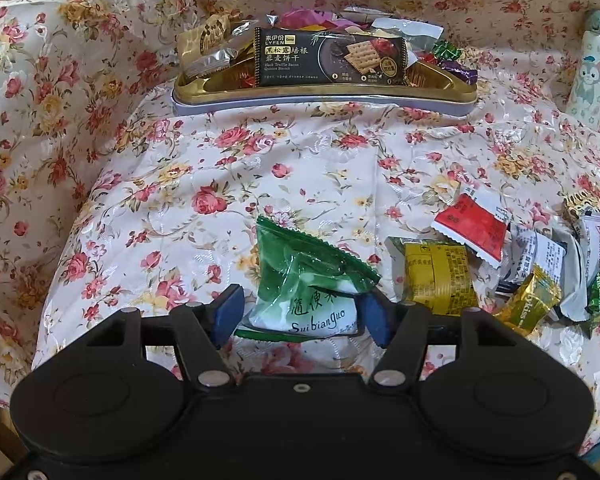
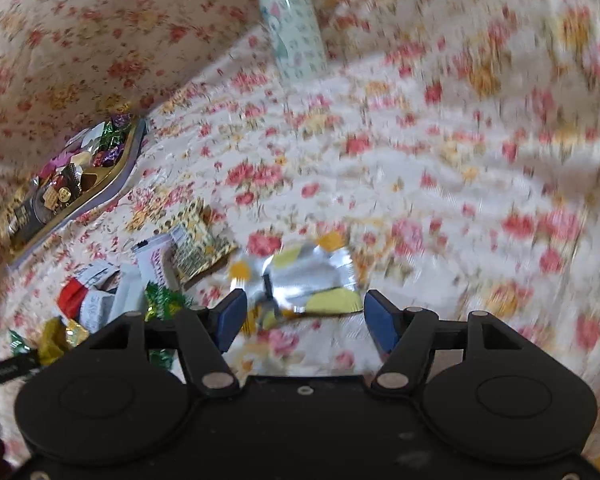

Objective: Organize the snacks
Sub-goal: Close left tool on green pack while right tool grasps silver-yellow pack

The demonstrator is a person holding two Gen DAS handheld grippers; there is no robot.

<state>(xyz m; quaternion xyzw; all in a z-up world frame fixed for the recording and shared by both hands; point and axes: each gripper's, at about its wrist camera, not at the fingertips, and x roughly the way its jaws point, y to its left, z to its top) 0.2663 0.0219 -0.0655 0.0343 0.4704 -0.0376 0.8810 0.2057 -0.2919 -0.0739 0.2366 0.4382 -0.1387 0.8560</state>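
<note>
In the left wrist view my left gripper (image 1: 302, 316) is shut on a green and white snack packet (image 1: 300, 276), its blue pads pressing both sides just above the floral cloth. A gold tray (image 1: 324, 98) at the back holds a black biscuit packet (image 1: 332, 58) and several wrapped sweets. Loose snacks lie to the right, among them a red packet (image 1: 474, 228) and a yellow packet (image 1: 436, 276). In the blurred right wrist view my right gripper (image 2: 305, 318) is shut on a silver and yellow packet (image 2: 312, 276), which looks sharper than the cloth behind it.
A pale patterned bottle (image 1: 592, 72) stands at the far right, and the same bottle (image 2: 292, 28) shows at the top of the right view. There the tray (image 2: 120, 176) sits far left, with a gold patterned packet (image 2: 198, 240) and loose snacks (image 2: 112, 300) below it. Floral cloth rises behind.
</note>
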